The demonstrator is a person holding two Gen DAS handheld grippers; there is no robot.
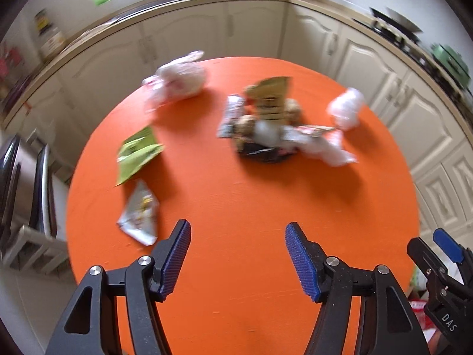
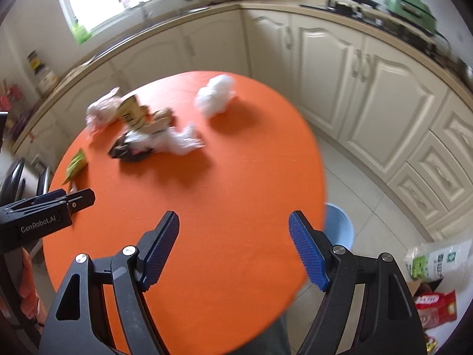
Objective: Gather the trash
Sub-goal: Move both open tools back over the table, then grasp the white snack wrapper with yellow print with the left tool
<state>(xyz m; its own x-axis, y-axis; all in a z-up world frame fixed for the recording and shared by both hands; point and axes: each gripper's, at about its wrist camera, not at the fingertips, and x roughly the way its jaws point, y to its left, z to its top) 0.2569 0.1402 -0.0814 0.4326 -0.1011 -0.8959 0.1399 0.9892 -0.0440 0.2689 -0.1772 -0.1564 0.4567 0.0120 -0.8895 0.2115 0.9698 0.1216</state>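
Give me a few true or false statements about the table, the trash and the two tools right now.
1. The table is orange. True.
2. Both tools are empty. True: left tool and right tool stand open over bare tabletop.
3. The green wrapper is held by the left tool. False: it lies on the table.
4. A blue bin stands on the floor beside the table. True.
5. The table is cleared of trash. False: several pieces remain.

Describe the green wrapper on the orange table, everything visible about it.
The green wrapper is a flat, creased packet, bright lime green with blurred pale print, seemingly thin foil or plastic. It lies flat near the orange table's left edge in the left wrist view, apart from the central trash pile. Its lower corner meets or overlaps a crumpled silver wrapper. No gripper touches it.
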